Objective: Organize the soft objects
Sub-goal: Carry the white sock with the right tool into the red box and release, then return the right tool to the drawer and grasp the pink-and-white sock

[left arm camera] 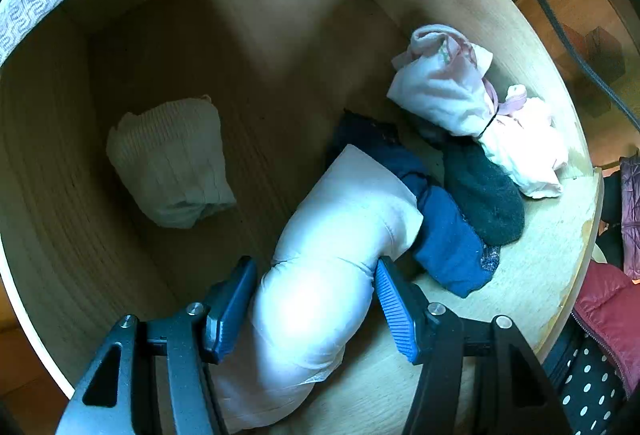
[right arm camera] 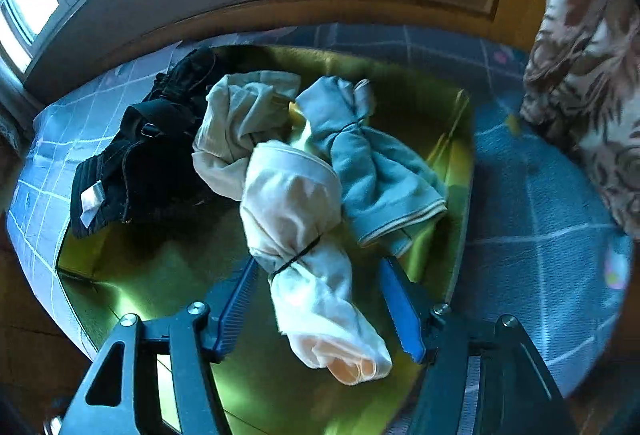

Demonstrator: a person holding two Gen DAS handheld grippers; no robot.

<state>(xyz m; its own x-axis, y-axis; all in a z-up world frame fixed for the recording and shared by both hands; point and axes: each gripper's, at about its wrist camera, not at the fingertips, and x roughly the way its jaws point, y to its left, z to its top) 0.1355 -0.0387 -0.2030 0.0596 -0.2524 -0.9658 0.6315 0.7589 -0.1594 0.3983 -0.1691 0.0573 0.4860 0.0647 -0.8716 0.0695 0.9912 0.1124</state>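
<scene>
In the left wrist view my left gripper [left arm camera: 315, 263] is shut on a white rolled bundle [left arm camera: 340, 219], which bulges between the blue pads and reaches down into a wooden drawer [left arm camera: 280, 35]. A cream ribbed roll [left arm camera: 172, 159] lies on the drawer floor to the left. In the right wrist view my right gripper [right arm camera: 319, 263] stands open over a green tray [right arm camera: 132, 267]. A white bundle tied with a black band [right arm camera: 296, 207] lies between its fingers, and neither pad touches it.
Blue socks [left arm camera: 448, 239], a dark green sock [left arm camera: 484, 195] and a pink-white tied bundle [left arm camera: 452, 91] sit at the drawer's right side. On the tray lie a black garment [right arm camera: 132, 155], a cream garment [right arm camera: 240, 115] and a pale blue tied bundle [right arm camera: 372, 163]. A blue checked cover [right arm camera: 540, 235] surrounds the tray.
</scene>
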